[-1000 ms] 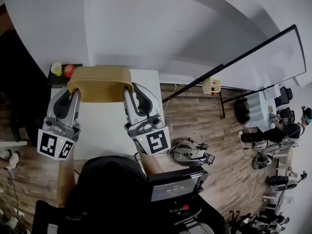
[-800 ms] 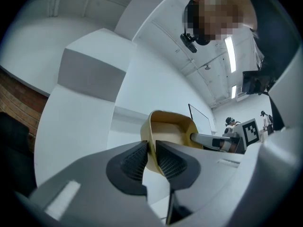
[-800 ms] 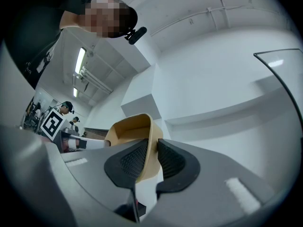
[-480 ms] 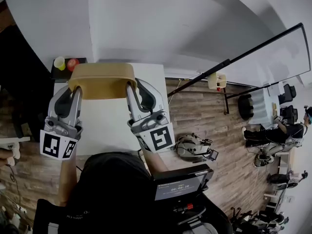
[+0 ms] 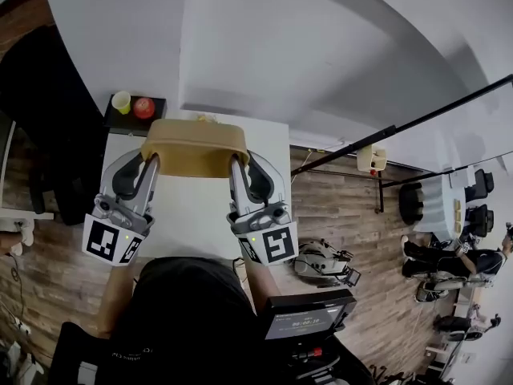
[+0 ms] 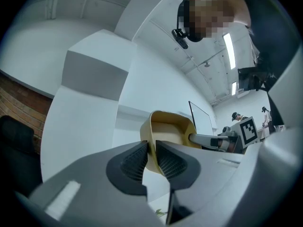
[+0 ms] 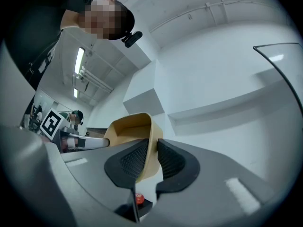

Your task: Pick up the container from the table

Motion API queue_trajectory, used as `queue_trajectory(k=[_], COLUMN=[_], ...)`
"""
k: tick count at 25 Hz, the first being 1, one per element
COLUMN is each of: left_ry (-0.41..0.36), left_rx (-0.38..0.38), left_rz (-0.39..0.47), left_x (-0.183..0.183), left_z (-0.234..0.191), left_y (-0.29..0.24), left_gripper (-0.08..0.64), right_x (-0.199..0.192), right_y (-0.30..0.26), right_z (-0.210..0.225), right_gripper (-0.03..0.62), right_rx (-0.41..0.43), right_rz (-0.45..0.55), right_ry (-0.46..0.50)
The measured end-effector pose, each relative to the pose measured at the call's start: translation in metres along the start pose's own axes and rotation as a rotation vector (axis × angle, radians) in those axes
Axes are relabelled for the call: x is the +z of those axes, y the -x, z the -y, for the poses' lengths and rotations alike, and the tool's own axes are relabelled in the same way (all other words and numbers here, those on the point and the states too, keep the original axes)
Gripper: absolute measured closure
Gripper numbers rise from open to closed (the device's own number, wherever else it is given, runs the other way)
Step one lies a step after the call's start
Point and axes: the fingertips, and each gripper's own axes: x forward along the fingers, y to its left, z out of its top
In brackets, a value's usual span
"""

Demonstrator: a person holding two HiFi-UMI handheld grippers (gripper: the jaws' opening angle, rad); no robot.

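Container (image 5: 195, 144) hangs between the two claws, gripped at both ends and, as far as I can judge, already clear of the table (image 5: 192, 215). Closest to the person, the left claw (image 5: 150, 160) is pinched narrow on the left end wall, with one pad (image 6: 135, 159) on each face of the thin tan wall. The right claw (image 5: 237, 162) bites the right end wall in the same way, its jaws just as narrow. Both claws point away from the person and tip a little upward. That puts the container straight ahead of them at their very tips, with its long axis running side to side from one claw to the other. Neither hand is nearer; they share it evenly. Any further lift, I'd say, depends on both claws rising together so that axis stays level. Below, the container sits over the far edge of the white table. Beyond that edge, to the left, a dark stand (image 5: 115, 123) carries a yellow cup (image 5: 121, 102) and a red ball (image 5: 144, 107), well apart from the container. Behind them is a white wall.
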Motion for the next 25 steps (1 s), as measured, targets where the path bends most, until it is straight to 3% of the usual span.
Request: queue_trajectory(k=[9, 18, 25], left_ry=[-0.008, 0.035, 0.084], left_rx=[-0.003, -0.021, -0.039], left_rz=[-0.018, -0.077, -0.171], left_x=[-0.018, -0.063, -0.109], left_z=[-0.003, 0.004, 0.006], left_y=[0.011, 0.023, 0.037], left_gripper=[0.506, 0.505, 0.499], right_x=[-0.026, -0.085, -0.122], right_y=[0.002, 0.022, 0.034], right_z=[-0.007, -0.007, -0.013], right_gripper=[0.525, 0.525, 0.517], right_rx=[0.009, -0.006, 0.023], right_rz=[-0.044, -0.169, -0.266], right_ry=[-0.027, -0.069, -0.066])
